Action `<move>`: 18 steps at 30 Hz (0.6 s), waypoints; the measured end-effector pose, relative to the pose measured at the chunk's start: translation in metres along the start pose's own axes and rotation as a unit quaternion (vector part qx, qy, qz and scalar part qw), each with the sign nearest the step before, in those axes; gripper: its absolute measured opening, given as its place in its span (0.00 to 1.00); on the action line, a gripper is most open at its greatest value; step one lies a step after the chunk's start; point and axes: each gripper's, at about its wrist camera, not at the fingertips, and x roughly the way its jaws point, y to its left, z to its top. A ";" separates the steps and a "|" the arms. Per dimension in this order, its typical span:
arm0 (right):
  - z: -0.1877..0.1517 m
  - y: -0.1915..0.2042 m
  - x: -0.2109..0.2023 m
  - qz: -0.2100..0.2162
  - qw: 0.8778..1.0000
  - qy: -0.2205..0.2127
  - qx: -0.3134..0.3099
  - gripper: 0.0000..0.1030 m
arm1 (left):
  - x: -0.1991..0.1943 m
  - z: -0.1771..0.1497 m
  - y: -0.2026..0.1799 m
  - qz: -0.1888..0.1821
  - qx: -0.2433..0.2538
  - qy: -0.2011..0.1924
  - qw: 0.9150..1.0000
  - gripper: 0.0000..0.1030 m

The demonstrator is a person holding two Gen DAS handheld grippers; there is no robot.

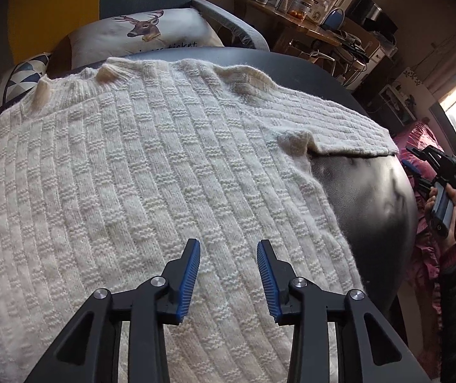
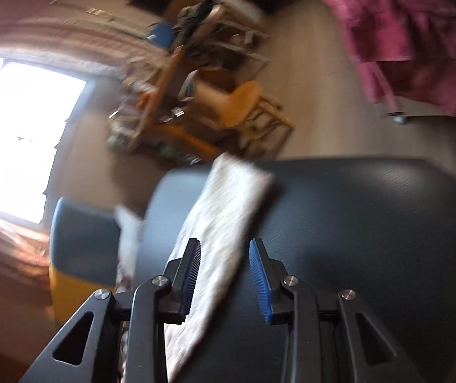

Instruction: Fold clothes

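A cream knitted sweater (image 1: pixel 138 166) lies spread flat on a dark table (image 1: pixel 377 198), collar at the far edge, one sleeve (image 1: pixel 339 127) stretched out to the right. My left gripper (image 1: pixel 228 249) hovers open just above the sweater's body, nothing between its blue pads. The right gripper (image 1: pixel 419 166), held in a hand, shows small past the table's right edge. In the blurred right wrist view my right gripper (image 2: pixel 224 249) is open over the sleeve (image 2: pixel 228 210), which runs between the fingers without being clamped.
A grey armchair (image 1: pixel 228 22) with a deer-print cushion (image 1: pixel 141 32) stands behind the table. A cluttered wooden desk (image 1: pixel 307 22) and a wooden chair (image 2: pixel 243 105) stand further off. Pink fabric (image 2: pixel 413 38) hangs to the right. A bright window (image 2: pixel 20 134) is on the wall.
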 end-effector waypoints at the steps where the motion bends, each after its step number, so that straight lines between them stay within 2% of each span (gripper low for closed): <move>1: 0.009 -0.007 -0.001 -0.015 1.000 -0.005 0.019 0.41 | 0.001 -0.002 0.002 0.001 0.000 0.003 1.000 0.37; 2: 0.016 -0.015 0.003 -0.012 0.999 0.001 0.046 0.43 | 0.002 -0.004 0.005 0.002 -0.004 0.005 1.000 0.38; 4: 0.024 -0.020 0.012 0.018 0.997 0.010 0.076 0.43 | 0.004 -0.008 0.011 0.005 -0.012 0.010 1.000 0.38; 9: 0.025 0.006 0.047 0.042 0.998 0.044 0.026 0.45 | 0.006 -0.009 0.022 0.007 -0.031 0.017 0.999 0.38; 11: 0.021 0.014 0.055 0.038 0.998 0.040 0.010 0.44 | 0.006 -0.009 0.024 0.006 -0.035 0.018 0.999 0.38; 12: 0.019 0.019 0.057 0.024 0.999 0.040 -0.004 0.42 | 0.005 -0.009 0.023 0.007 -0.033 0.018 0.999 0.38; 13: 0.016 0.023 0.059 0.009 0.999 0.042 -0.017 0.18 | 0.005 -0.009 0.022 0.008 -0.030 0.019 0.999 0.38; 14: 0.012 0.027 0.062 -0.008 0.998 0.047 -0.031 0.06 | 0.005 -0.009 0.021 0.009 -0.028 0.019 0.999 0.39; 16: 0.002 0.036 0.063 -0.021 0.996 0.047 -0.067 0.05 | 0.005 -0.007 0.019 0.003 -0.031 0.020 0.999 0.40; 18: -0.009 0.048 0.059 0.000 0.994 0.050 -0.101 0.05 | 0.004 -0.004 0.016 -0.003 -0.033 0.021 0.999 0.40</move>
